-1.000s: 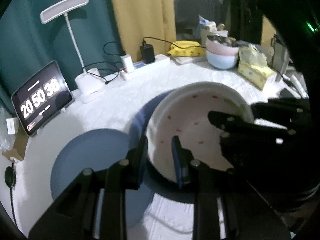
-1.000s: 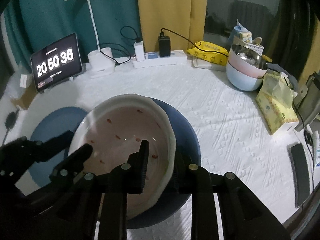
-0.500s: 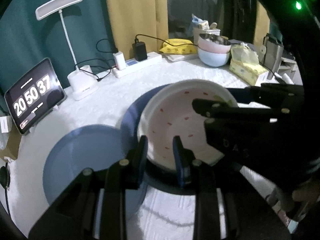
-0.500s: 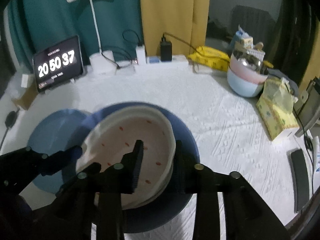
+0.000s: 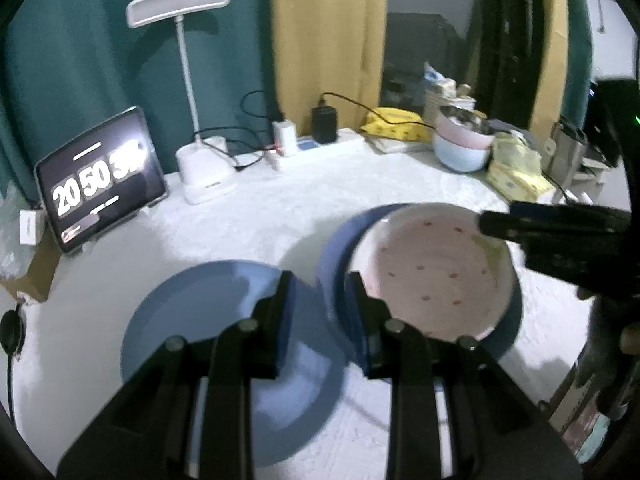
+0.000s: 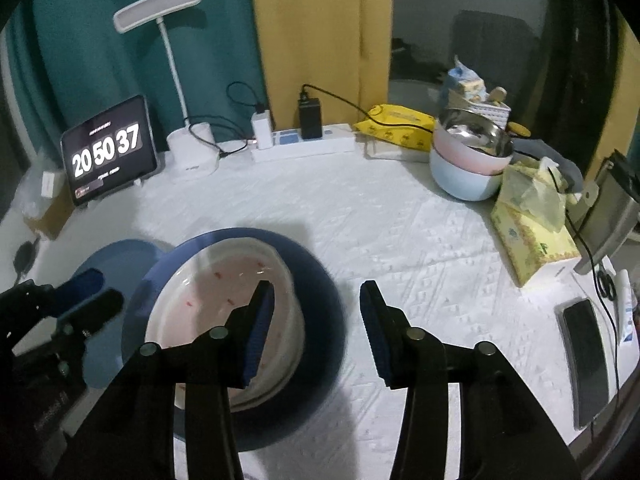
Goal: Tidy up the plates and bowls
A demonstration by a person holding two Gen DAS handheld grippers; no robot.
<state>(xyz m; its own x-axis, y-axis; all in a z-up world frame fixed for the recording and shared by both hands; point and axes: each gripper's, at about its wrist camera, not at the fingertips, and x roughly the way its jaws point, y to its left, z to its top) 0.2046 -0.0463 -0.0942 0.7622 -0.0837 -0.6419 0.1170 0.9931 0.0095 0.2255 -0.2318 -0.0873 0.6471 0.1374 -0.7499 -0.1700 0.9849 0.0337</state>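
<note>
The white bowl point(image 6: 224, 320) sat in the dark blue plate point(image 6: 320, 300); the right gripper point(image 6: 316, 320) had just opened, empty. The left gripper point(image 5: 320, 312) stood narrowly open, empty; next, probably the light blue plate point(image 5: 208, 308) under its fingers.

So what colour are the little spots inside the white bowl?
Red, scattered over the white bowl; the left wrist view shows them best.

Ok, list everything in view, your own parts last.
bowl: one, white red-specked, on dark plate
dark plate: one, navy, centre
light plate: one, pale blue, left
bowl stack: three, steel, pink, blue, back right
clock: one, black, back left
lamp: one, white, back
power strip: one, white, back
tissues: one, yellow, right
phone: one, black, right edge
left tongs: one, black, above light plate, open
right tongs: one, black, by bowl, jaws just opening, nothing between
</note>
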